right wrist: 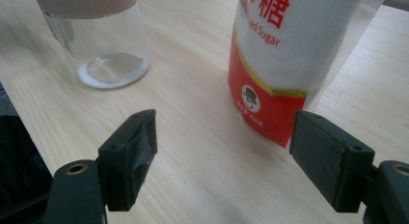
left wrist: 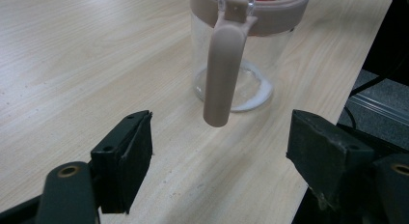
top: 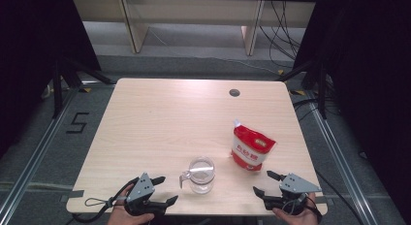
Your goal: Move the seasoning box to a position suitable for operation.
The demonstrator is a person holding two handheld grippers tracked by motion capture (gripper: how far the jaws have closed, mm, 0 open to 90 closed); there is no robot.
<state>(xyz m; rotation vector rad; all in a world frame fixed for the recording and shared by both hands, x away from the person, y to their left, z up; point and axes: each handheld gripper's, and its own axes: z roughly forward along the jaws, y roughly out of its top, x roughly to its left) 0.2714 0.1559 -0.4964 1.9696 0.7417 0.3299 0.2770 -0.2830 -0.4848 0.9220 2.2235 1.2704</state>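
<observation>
Both grippers are hovering spread and empty: left gripper (top: 162,189) facing the glass jar's handle (left wrist: 223,74), right gripper (top: 265,183) facing the sugar bag (top: 252,148); each should be closing squarely.

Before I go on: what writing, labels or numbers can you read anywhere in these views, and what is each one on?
"Sugar", end of an English line: sugar bag, right gripper view.
"糖", large red character above it: same bag.
"5", black floor marking left of the table, high view.
Small print under the bag's round logo: too small to read.
White characters on the bag, high view: blurred.
</observation>
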